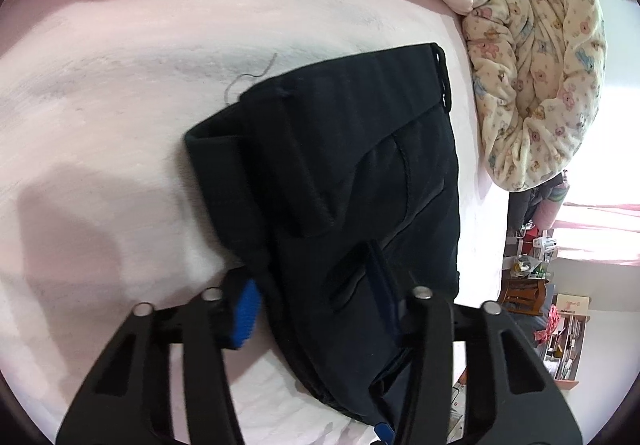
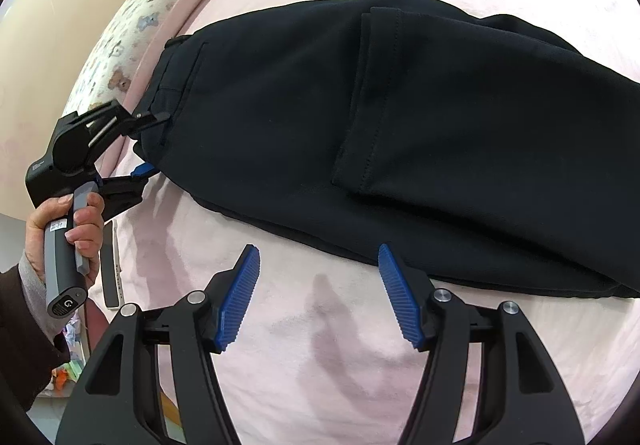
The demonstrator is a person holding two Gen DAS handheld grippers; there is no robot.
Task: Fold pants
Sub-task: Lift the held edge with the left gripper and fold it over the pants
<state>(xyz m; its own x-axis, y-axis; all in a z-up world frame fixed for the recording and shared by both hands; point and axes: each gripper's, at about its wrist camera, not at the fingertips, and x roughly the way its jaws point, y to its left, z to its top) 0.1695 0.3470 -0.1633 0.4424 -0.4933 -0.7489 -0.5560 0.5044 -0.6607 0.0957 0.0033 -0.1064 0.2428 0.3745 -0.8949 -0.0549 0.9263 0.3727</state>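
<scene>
Black pants (image 2: 360,117) lie partly folded on a pink bed, with the leg ends laid back over the upper part. In the left wrist view the pants (image 1: 352,173) fill the middle. My left gripper (image 1: 316,309) stands open around the waistband end, one blue pad (image 1: 245,315) showing on the left, the other finger under or against the cloth. It also shows in the right wrist view (image 2: 148,143), at the waistband edge. My right gripper (image 2: 320,297) is open and empty, just short of the near edge of the pants.
A pink sheet (image 2: 320,365) covers the bed. A rolled cream blanket with bear print (image 1: 544,77) lies at the bed's far side. A patterned pillow (image 2: 132,29) lies along the bed edge. Shelves and clutter (image 1: 552,325) stand beyond the bed.
</scene>
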